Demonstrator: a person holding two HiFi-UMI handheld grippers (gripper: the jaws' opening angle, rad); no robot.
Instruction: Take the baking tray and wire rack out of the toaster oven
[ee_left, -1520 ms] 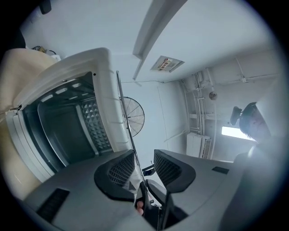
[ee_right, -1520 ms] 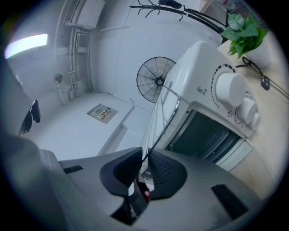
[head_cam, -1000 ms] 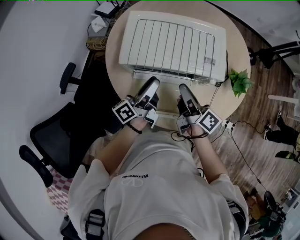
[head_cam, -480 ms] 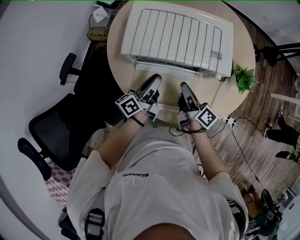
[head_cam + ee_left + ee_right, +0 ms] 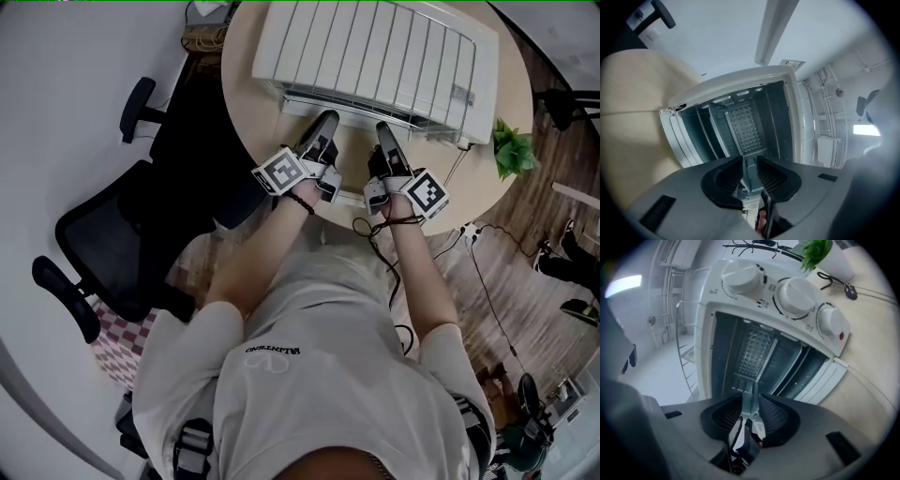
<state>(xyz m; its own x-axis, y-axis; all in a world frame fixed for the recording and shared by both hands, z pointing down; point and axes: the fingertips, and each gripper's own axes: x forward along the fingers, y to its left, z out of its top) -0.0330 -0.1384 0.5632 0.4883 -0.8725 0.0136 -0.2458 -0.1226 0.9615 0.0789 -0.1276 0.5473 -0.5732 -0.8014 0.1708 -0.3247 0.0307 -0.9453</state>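
A white toaster oven [image 5: 375, 56] stands on the round table [image 5: 248, 122] with its door dropped open. Its dark inside shows in the left gripper view [image 5: 740, 117] and the right gripper view [image 5: 764, 348]. A thin grey baking tray runs edge-on out of the cavity [image 5: 749, 390]. My left gripper [image 5: 326, 120] [image 5: 750, 169] is shut on the tray's front lip [image 5: 750, 177]. My right gripper [image 5: 382, 129] [image 5: 751, 406] has just been opening; the same lip lies between its pads, which stand slightly apart. I cannot make out the wire rack for sure.
Three white knobs [image 5: 792, 296] sit beside the oven's opening. A small potted plant [image 5: 511, 150] stands at the table's right edge. A black office chair [image 5: 112, 244] is on the left. Cables [image 5: 478, 272] trail over the wooden floor on the right.
Both grippers have travelled from near the person's body to the oven's open front. They now sit side by side at the opening.
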